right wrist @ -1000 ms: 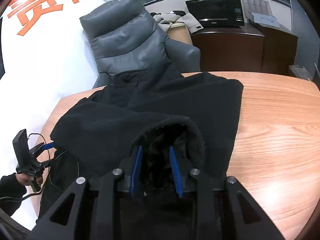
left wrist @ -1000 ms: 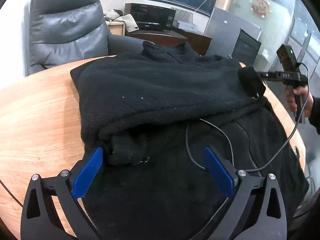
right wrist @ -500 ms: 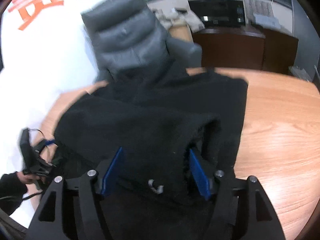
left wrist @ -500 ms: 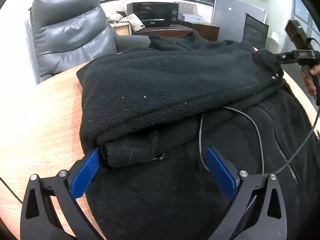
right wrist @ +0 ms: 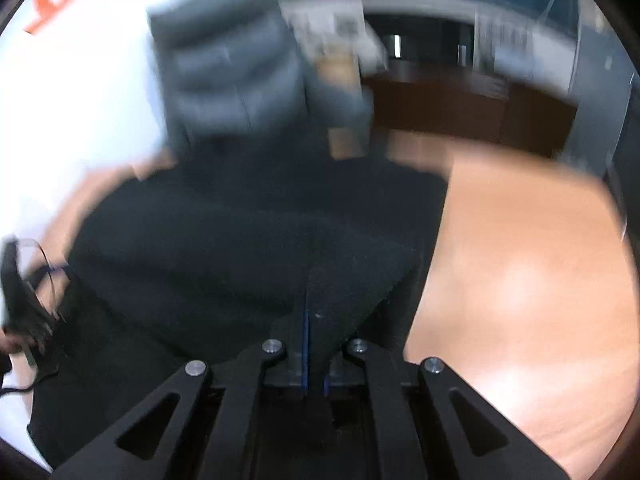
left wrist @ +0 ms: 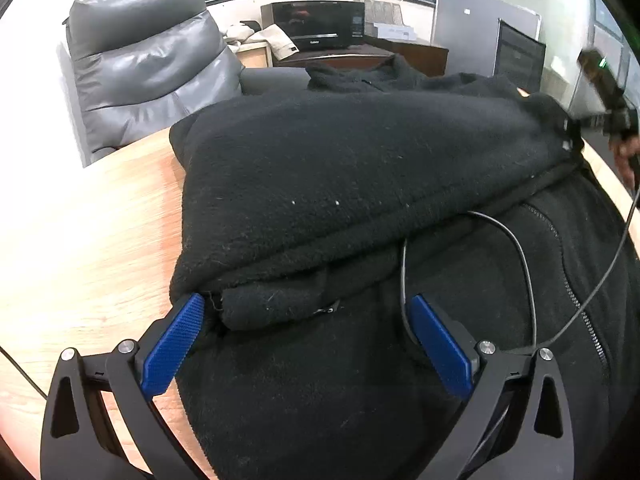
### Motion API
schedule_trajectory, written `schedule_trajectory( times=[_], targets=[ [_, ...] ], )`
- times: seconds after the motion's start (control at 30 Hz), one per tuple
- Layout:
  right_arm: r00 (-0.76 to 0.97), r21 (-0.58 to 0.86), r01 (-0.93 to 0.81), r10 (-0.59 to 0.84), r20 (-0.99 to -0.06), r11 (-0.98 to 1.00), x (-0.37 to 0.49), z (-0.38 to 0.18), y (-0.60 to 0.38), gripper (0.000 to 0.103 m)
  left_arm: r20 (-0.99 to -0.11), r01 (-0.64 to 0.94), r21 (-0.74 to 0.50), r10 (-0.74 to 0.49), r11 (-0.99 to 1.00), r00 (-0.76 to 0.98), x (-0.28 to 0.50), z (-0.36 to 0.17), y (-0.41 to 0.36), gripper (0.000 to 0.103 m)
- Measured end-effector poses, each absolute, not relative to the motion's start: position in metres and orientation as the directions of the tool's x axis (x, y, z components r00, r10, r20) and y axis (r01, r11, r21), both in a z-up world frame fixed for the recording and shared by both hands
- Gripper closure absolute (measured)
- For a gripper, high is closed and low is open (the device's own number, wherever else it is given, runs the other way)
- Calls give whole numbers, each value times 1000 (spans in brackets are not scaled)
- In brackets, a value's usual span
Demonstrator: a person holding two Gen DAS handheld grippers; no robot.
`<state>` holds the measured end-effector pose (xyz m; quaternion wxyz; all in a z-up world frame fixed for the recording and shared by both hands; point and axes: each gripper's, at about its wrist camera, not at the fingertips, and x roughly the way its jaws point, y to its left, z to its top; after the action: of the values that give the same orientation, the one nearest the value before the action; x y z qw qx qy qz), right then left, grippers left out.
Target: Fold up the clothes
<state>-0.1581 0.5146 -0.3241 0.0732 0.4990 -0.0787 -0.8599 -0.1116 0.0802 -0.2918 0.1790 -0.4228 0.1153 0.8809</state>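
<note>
1. The right hand-held gripper [right wrist: 311, 336] is clamping its blue pads together on a pinch of the black fleece jacket [right wrist: 248, 240]; the fabric is tenting up from the jaws into a ridge. This view is blurring with motion.
2. The left hand-held gripper [left wrist: 306, 340] is standing wide open over the jacket, its blue pads [left wrist: 174, 344] straddling a rolled cuff or hem [left wrist: 276, 306] without pressing on it, though the left pad is touching the folded edge.
3. The jacket is lying across the wooden bench [left wrist: 88, 240], one thick layer already doubled over the zippered front [left wrist: 576, 292].
4. A thin black cable [left wrist: 524, 264] is looping over the fleece just beside the left gripper's right pad.
5. Behind the bench a grey leather chair [left wrist: 144, 72] is standing.
6. Risks, as I judge them: the right pinch may be taking only the top layer, so lifting could peel the fold apart; the left jaws, closing here, might be catching the cable along with the cloth and dragging it.
</note>
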Motion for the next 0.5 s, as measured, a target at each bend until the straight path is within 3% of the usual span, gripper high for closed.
schedule_trajectory(
  times=[0.07,0.17,0.2,0.33,0.4,0.47,0.5],
  targets=[
    [-493,210,27,-196,-848,-977,-157,-327,512,96,-790,-413,50,217,-909,-573,-110,-291,79,0],
    [-509,191,-8,-160,-846,-982,-151,-311,513,79,-795,-406,4,244,-914,-555,-109,-285,73,0],
    [-516,163,-15,-132,-847,-987,-147,-302,514,72,-801,-400,-10,247,-917,-545,-108,-281,71,0],
    [-609,2,14,-10,-793,-1000,-126,-253,504,60,-783,-419,-55,299,-907,-545,-104,-250,71,1],
    [-676,-32,57,-15,-737,-998,-121,-228,492,39,-741,-460,-49,341,-887,-579,-102,-226,79,0],
    [-711,0,129,-92,-697,-992,-128,-221,471,30,-698,-505,-59,397,-861,-596,-110,-211,93,0],
    [-705,12,151,-116,-700,-988,-137,-228,461,30,-683,-523,-65,420,-850,-598,-116,-207,99,0]
  ],
)
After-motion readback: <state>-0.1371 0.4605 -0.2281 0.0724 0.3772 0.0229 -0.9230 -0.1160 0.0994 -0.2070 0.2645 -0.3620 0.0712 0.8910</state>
